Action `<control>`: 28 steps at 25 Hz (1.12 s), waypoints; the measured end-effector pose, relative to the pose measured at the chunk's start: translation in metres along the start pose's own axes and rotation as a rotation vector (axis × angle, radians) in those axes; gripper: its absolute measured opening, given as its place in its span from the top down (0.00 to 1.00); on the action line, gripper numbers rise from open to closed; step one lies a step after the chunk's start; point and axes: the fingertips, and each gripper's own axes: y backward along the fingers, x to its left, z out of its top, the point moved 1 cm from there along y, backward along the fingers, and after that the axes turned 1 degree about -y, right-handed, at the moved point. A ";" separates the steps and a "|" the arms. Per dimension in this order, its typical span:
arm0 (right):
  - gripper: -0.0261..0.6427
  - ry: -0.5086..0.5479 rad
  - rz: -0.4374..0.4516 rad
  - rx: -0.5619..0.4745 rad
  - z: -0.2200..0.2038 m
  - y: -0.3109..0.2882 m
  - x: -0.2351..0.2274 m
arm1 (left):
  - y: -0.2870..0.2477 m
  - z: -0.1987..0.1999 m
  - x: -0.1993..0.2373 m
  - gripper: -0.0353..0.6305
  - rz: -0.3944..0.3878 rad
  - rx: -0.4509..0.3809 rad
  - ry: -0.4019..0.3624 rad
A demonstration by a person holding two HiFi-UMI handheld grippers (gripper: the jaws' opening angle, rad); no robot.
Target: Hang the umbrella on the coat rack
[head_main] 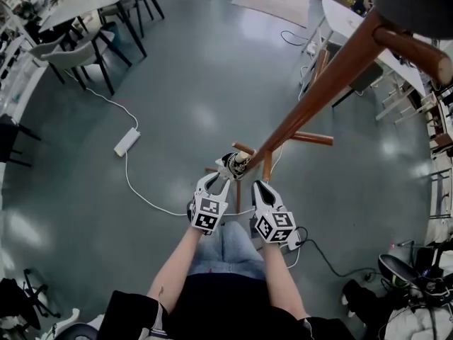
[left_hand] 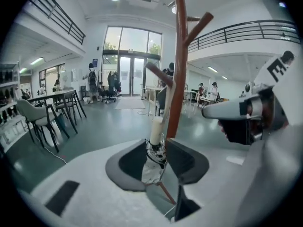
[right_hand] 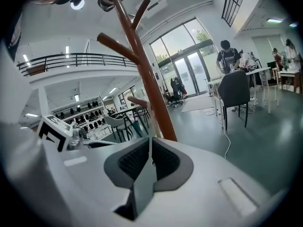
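The folded umbrella (head_main: 233, 165), black-and-white patterned with a cream handle (left_hand: 156, 130), stands upright between the pads of my left gripper (left_hand: 156, 167), which is shut on it. In the head view the left gripper (head_main: 218, 181) holds it close to the base of the brown wooden coat rack (head_main: 318, 83). The rack's pole (left_hand: 180, 56) rises just behind the umbrella, its pegs branching higher up. My right gripper (head_main: 262, 188) is beside the left, near the pole (right_hand: 142, 74). Its jaws (right_hand: 149, 157) are shut to a slit; a thin line shows there, and I cannot tell what it is.
A white power strip (head_main: 126, 142) with its cable lies on the grey floor to the left. Chairs and tables (head_main: 78, 48) stand at the upper left, a white table (head_main: 347, 20) behind the rack. Bags and gear (head_main: 410, 289) sit at the lower right. People stand far off.
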 end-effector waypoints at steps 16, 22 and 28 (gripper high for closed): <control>0.94 0.088 -0.110 -0.260 0.201 0.099 0.019 | 0.130 0.249 -0.022 0.94 0.022 -0.323 -0.062; 0.94 0.161 -0.114 -0.380 0.260 0.127 0.038 | 0.146 0.296 -0.033 0.94 0.033 -0.382 -0.121; 0.94 0.220 -0.083 -0.453 0.299 0.144 0.059 | 0.155 0.331 -0.042 0.94 0.025 -0.442 -0.126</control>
